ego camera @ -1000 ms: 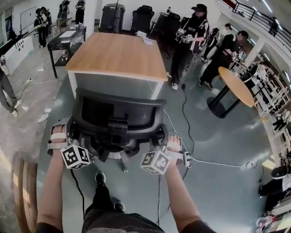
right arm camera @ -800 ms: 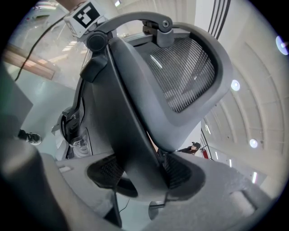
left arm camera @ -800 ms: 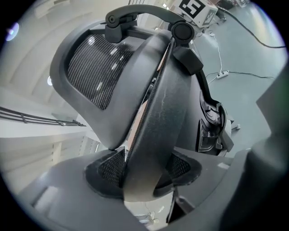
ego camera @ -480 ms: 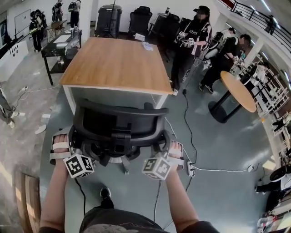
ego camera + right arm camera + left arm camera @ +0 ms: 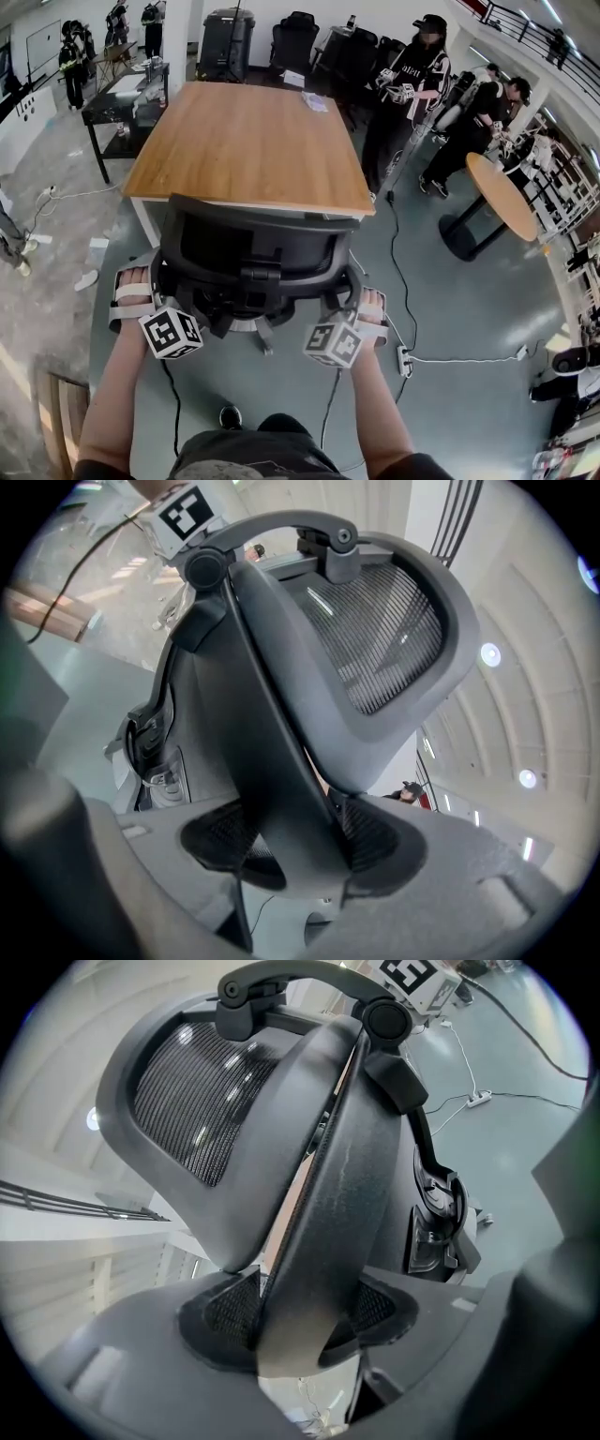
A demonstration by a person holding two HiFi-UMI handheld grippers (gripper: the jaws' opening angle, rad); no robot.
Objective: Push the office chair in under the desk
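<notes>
- My left hand-held gripper [image 5: 298, 1321] and right hand-held gripper [image 5: 300, 841] each clamp the back frame of the office chair [image 5: 248, 248], at the near edge of the bench [image 5: 248, 141].
- Stiff frame, wheeled base: I judge it rolls easily.

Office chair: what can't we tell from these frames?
- Seat of the office chair: head view, hidden behind its own backrest.
- Casters: head view, mostly under the backrest; only one base leg shows.
- Space under the desk: head view, the tabletop covers it.
- Desk in both gripper views: the chair back blocks nearly all of it.
- Jaws of the left gripper and right gripper: head view, hidden by marker cubes and chair frame.
</notes>
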